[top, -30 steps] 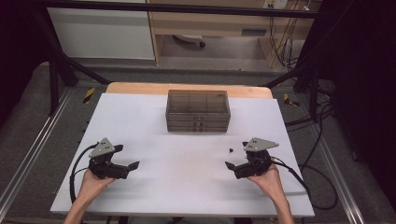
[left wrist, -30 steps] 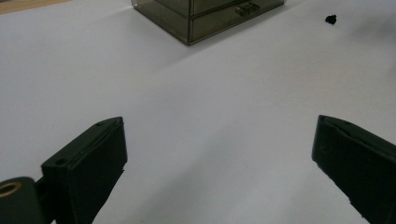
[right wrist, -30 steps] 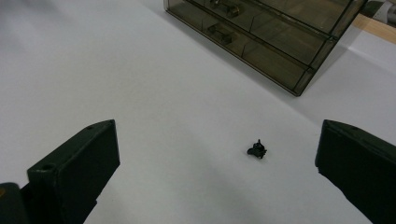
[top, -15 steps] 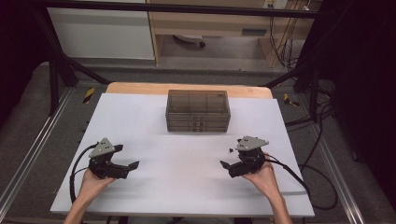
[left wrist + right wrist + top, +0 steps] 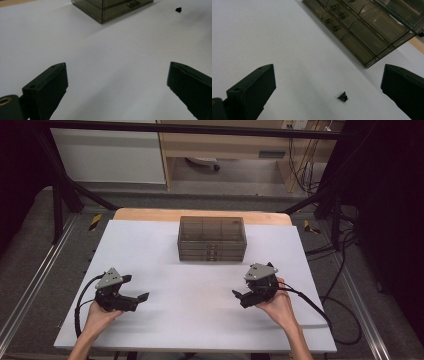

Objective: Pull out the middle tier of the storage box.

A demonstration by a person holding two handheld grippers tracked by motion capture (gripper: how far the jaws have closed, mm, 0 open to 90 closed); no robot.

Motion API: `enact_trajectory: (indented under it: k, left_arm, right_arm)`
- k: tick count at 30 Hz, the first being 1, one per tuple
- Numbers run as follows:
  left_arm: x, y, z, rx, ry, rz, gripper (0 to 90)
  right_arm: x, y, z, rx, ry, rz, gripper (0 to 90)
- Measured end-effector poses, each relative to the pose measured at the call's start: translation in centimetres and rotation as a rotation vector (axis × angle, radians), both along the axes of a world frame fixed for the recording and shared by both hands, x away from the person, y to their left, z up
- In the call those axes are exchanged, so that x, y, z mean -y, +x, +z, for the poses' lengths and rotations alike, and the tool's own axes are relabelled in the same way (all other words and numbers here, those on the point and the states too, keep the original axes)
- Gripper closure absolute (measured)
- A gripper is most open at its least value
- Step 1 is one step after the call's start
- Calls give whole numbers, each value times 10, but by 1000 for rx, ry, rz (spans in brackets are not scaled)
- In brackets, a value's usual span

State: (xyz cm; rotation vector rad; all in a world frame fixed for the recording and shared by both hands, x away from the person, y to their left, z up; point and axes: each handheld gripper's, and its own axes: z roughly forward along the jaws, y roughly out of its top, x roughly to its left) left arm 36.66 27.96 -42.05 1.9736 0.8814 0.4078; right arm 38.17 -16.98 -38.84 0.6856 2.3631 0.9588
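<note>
A smoky see-through drawer box (image 5: 212,238) stands at the back middle of the white table (image 5: 150,245). Its corner and drawers appear in the left gripper view (image 5: 110,10) and the right gripper view (image 5: 367,32). A tiny black piece (image 5: 343,96) lies on the table just ahead of my right gripper (image 5: 329,72), between its wide-open jaws; the same piece (image 5: 178,9) is far off in the left gripper view. My right gripper (image 5: 242,288) is held right of centre. Near the front left, my left gripper (image 5: 138,288) is open with nothing in it (image 5: 117,72).
Cables trail from both grippers over the table's front corners. A black frame post (image 5: 60,195) and metal rails (image 5: 30,285) border the table. Beyond the far edge are a floor and a wooden shelf unit (image 5: 225,145).
My right gripper has moved left and slightly forward, toward the small black piece. The left gripper has stayed in place.
</note>
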Motion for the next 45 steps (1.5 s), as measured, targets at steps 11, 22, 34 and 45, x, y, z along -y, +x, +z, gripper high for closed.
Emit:
enact_trajectory:
  k: [11,22,34,45]
  left_arm:
    - [0,0,0,0,0,0,28]
    - [0,0,-1,-1,6,0,27]
    - [1,0,-1,-3,7,-3,27]
    - [1,0,-1,-3,8,-4,27]
  right_arm:
    - [-11,6,0,29,-81,34,4]
    - [-21,12,1,69,-177,57,4]
    - [-33,17,-1,94,-252,84,4]
    - [-41,21,-1,121,-293,94,12]
